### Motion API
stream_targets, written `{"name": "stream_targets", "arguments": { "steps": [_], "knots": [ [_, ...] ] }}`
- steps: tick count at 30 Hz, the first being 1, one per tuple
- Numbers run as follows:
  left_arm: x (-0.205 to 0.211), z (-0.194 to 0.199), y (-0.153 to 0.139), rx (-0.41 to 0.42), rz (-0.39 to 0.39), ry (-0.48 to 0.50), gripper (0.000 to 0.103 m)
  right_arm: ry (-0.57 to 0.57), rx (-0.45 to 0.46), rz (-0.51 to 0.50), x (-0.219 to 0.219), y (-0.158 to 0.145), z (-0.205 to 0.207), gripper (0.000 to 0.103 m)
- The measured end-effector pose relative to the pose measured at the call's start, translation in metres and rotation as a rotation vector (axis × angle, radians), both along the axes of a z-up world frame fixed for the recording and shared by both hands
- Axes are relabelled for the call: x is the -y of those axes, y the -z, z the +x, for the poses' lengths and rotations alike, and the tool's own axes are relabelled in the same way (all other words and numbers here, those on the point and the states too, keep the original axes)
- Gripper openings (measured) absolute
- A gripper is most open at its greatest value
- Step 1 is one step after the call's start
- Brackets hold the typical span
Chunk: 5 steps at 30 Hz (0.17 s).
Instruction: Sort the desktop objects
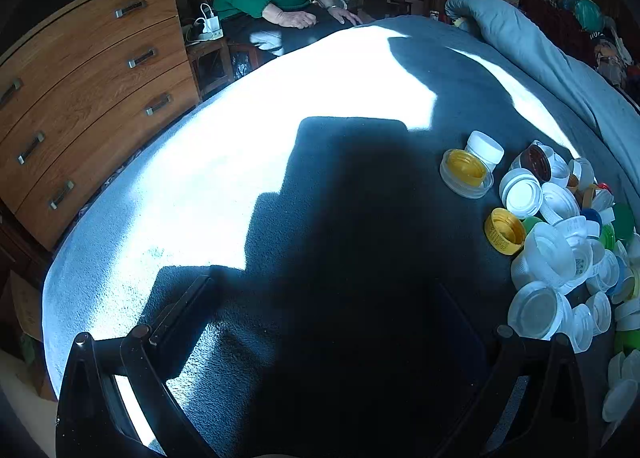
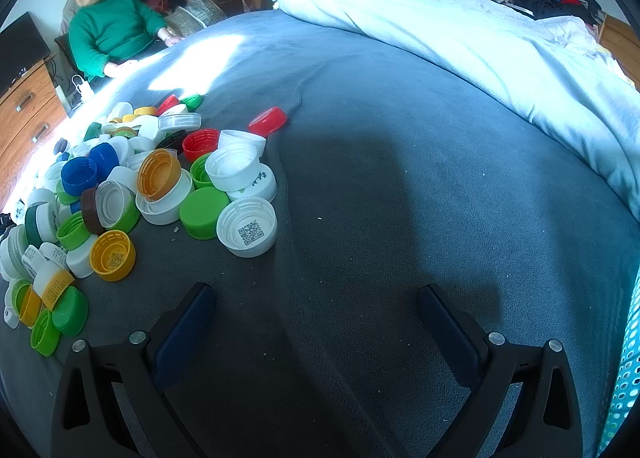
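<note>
I think the biggest risk here is the pile of bottle caps (image 2: 132, 197) on the bed. The caps lean on each other, so if I push my tongs in from the side, some could roll or slide away. The grey blanket (image 2: 380, 185) is soft and bumpy, so a cap may tip when I pinch it. Bright sun on the blanket in the left view makes that side hard to see, and my left tongs sit in dark shadow, so I could miss a cap there.

My right tongs (image 2: 316, 298) are spread wide and hold nothing. They hang over bare blanket, with the white cap with the square code (image 2: 247, 226) near and off to their left, not touching.

My left tongs (image 1: 324, 290) are spread wide too and hold nothing. The caps lie to their right, with a yellow cap (image 1: 505, 230) at the near edge of the pile.

A person in a green sweater (image 2: 114, 27) sits at the far side of the bed, well apart from the caps
</note>
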<state>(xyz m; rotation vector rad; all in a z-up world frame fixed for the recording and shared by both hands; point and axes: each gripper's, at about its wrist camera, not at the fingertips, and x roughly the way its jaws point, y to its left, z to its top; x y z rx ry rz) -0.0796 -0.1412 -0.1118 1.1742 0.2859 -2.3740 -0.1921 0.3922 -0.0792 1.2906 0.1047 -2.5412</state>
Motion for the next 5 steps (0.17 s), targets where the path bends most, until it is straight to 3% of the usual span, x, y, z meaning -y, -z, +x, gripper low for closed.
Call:
{"name": "stream_targets", "arguments": {
  "steps": [5],
  "knots": [
    [0.0007, 0.0003, -0.0006, -0.003, -0.002, 0.001, 0.102, 0.0, 0.0, 0.0, 0.0, 0.0, 0.0003, 0.103]
  ]
}}
